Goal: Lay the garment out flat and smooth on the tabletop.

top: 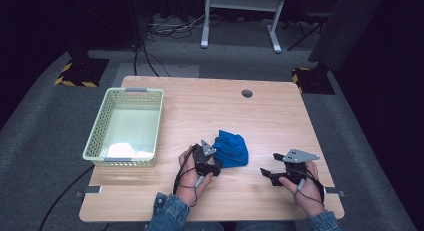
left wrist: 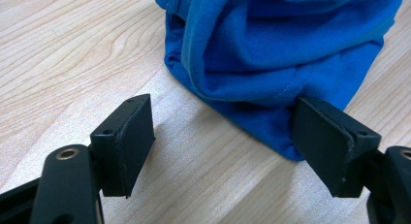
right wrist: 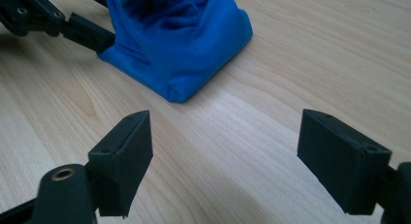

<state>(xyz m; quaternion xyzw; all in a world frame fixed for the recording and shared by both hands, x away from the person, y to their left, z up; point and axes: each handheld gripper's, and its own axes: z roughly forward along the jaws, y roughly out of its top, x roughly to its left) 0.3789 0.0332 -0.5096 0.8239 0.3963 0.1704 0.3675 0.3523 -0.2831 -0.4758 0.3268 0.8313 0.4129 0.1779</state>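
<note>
1. One blue cloth is lying bunched mid-table, right of basket; long axis is running toward far edge.
2. Crumpled, folds showing.
3. L gripper is gaping wide, one pad touching cloth hem; nothing gripped.
4. R gripper is gaping wide, empty, right of basket, beyond cloth.

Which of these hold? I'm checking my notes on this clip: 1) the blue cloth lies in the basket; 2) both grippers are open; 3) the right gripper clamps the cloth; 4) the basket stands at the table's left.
1) False: the blue cloth lies bunched on the table, right of the basket.
2) True: the left gripper and the right gripper both stand wide open.
3) False: the right gripper is apart from the cloth, over bare wood.
4) True.
</note>
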